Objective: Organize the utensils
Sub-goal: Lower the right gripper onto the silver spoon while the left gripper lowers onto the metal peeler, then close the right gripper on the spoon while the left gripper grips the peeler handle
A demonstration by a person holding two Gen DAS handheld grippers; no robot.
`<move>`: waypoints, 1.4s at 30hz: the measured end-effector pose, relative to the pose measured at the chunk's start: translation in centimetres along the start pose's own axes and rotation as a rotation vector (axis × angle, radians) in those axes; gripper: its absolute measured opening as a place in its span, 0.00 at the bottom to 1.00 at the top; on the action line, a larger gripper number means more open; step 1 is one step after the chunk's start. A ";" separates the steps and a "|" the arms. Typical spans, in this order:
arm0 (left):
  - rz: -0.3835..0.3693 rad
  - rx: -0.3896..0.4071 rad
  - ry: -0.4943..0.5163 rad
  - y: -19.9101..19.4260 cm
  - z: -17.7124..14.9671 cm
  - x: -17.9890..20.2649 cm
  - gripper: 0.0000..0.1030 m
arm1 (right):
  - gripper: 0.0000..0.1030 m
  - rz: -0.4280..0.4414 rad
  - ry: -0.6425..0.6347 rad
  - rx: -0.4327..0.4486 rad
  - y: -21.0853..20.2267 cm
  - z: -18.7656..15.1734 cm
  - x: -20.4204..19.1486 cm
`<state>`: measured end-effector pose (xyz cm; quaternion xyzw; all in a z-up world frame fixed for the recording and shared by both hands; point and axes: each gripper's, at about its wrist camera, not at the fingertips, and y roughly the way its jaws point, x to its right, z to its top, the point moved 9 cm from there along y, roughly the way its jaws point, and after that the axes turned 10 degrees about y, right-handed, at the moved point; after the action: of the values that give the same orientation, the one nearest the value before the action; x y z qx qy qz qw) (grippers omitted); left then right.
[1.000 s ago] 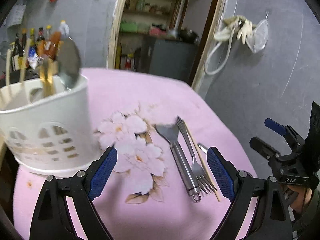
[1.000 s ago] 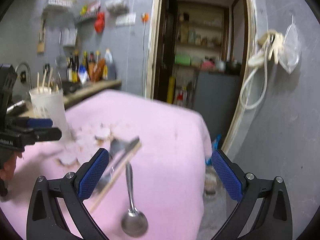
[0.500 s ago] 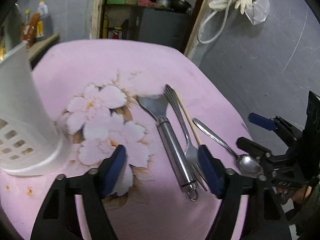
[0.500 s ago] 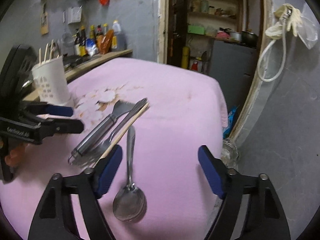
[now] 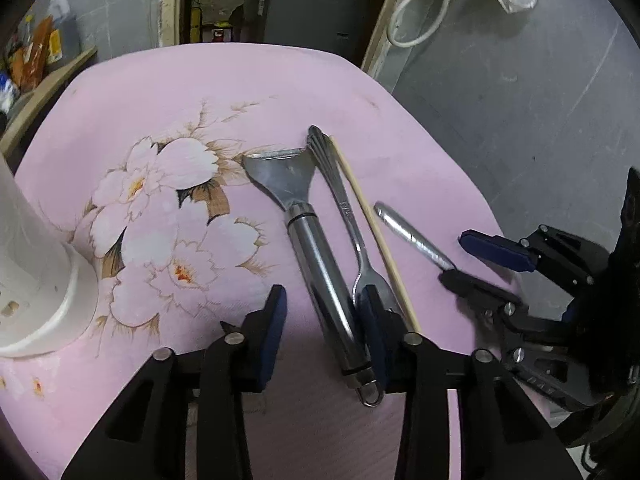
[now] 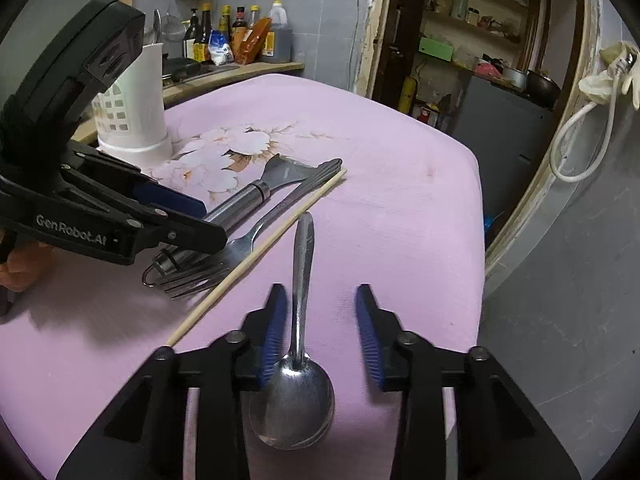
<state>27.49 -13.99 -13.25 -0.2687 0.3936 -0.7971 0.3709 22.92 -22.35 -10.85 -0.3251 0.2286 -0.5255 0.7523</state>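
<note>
On the pink flowered cloth lie a steel scraper point(image 5: 320, 264), a fork point(image 5: 352, 220), a wooden chopstick point(image 5: 372, 232) and a spoon point(image 6: 298, 392), side by side. My left gripper point(image 5: 322, 320) straddles the scraper's handle, which sits close to the right pad. Its jaws are closing, with a gap still at the left pad. My right gripper point(image 6: 322, 320) straddles the spoon's neck, which is near its left pad. These jaws are closing too, and the right pad stands clear. Each gripper shows in the other's view: left gripper point(image 6: 204, 222), right gripper point(image 5: 472, 264).
A white slotted utensil holder point(image 6: 132, 112) stands at the table's far left, seen also as the holder point(image 5: 40, 280). The table edge point(image 6: 476, 240) drops off just right of the spoon. Bottles point(image 6: 240, 36) line a counter behind, and a doorway opens beyond.
Both grippers have sunk toward the table and tilted down. Their jaws have narrowed from wide open, the left around the scraper handle, the right around the spoon. The holder slid to the left view's edge.
</note>
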 end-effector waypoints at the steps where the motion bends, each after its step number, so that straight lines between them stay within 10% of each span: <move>1: -0.013 -0.007 0.002 0.1 0.0 0.3 0.21 | 0.22 0.002 0.004 0.000 -0.1 0.0 0.0; 6: -0.004 -0.013 -0.019 0.0 -0.1 -0.2 0.19 | 0.07 -0.005 0.020 0.006 -0.6 -0.2 0.4; 31: -0.012 0.016 -0.090 -10.6 -11.7 -5.9 0.17 | 0.06 0.059 0.048 -0.030 -1.5 -1.9 -3.4; 42: 0.057 -0.080 0.079 -8.9 -9.1 -5.4 0.20 | 0.06 0.080 0.081 -0.053 -1.0 -1.7 -3.1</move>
<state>20.70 -2.05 -11.58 -0.2403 0.4468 -0.7798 0.3669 20.08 -20.10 -11.29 -0.3139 0.2854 -0.5014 0.7541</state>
